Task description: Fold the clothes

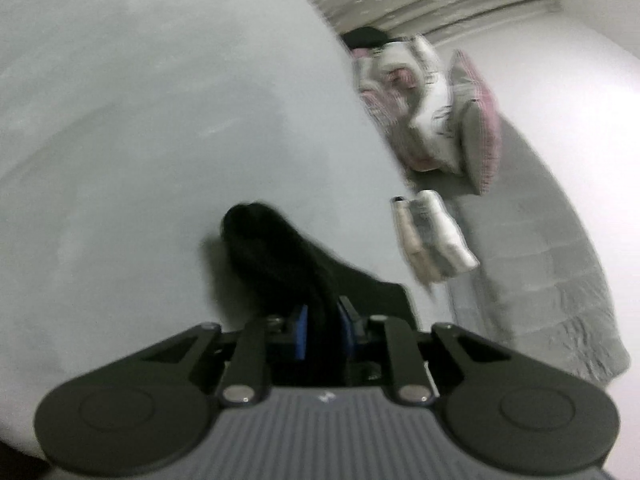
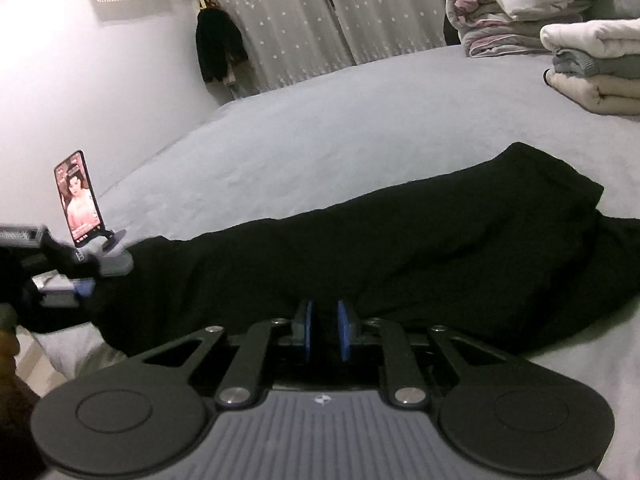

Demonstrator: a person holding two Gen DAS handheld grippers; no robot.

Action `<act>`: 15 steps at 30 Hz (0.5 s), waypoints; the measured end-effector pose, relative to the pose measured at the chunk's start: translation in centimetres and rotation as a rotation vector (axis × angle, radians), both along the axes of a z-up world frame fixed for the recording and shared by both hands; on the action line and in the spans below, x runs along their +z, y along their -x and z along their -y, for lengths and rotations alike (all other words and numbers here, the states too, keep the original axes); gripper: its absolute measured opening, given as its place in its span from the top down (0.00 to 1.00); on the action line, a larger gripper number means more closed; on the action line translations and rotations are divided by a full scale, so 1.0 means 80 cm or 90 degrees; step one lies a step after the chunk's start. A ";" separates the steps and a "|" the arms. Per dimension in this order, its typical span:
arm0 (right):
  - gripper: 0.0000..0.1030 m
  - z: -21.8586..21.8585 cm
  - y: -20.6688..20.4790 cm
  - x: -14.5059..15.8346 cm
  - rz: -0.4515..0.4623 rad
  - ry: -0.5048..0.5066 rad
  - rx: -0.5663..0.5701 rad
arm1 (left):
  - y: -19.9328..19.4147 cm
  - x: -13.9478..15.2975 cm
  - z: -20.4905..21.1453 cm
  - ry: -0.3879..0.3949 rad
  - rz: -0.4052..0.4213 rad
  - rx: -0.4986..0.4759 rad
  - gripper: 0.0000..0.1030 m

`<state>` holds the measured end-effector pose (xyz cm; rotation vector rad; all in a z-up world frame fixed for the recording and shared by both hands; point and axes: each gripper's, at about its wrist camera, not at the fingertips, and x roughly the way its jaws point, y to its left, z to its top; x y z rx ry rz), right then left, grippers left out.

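Note:
A black garment (image 2: 400,240) lies stretched across the pale bed sheet (image 2: 320,140) from left to right. My right gripper (image 2: 325,328) sits at its near edge, blue pads close together with dark cloth between them. The left gripper (image 2: 80,280) shows at the garment's left end in the right wrist view. In the left wrist view, which is tilted and blurred, my left gripper (image 1: 322,320) is shut on a bunched fold of the black garment (image 1: 272,248), which rises from between the blue pads over the sheet (image 1: 160,120).
A phone on a stand (image 2: 78,196) stands at the bed's left edge. A stack of folded clothes (image 2: 592,72) and rolled quilts (image 2: 512,8) lie at the far right. Curtains (image 2: 320,20) and a hanging dark coat (image 2: 218,48) line the back wall.

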<state>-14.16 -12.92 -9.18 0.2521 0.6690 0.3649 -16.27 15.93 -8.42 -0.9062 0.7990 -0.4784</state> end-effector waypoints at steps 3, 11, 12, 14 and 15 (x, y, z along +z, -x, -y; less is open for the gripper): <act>0.84 0.018 -0.002 -0.003 -0.015 -0.056 -0.002 | -0.007 0.027 0.025 -0.007 0.032 -0.025 0.85; 0.74 0.071 -0.002 0.001 -0.034 -0.186 -0.040 | -0.048 0.078 0.116 -0.045 0.064 -0.110 0.85; 0.67 0.080 -0.001 0.004 -0.028 -0.201 -0.049 | -0.053 0.082 0.127 -0.049 0.064 -0.121 0.85; 0.62 0.098 0.002 0.009 -0.016 -0.231 -0.068 | -0.065 0.087 0.151 -0.059 0.061 -0.140 0.85; 0.60 0.108 0.003 0.011 -0.009 -0.249 -0.075 | -0.072 0.088 0.162 -0.065 0.058 -0.147 0.85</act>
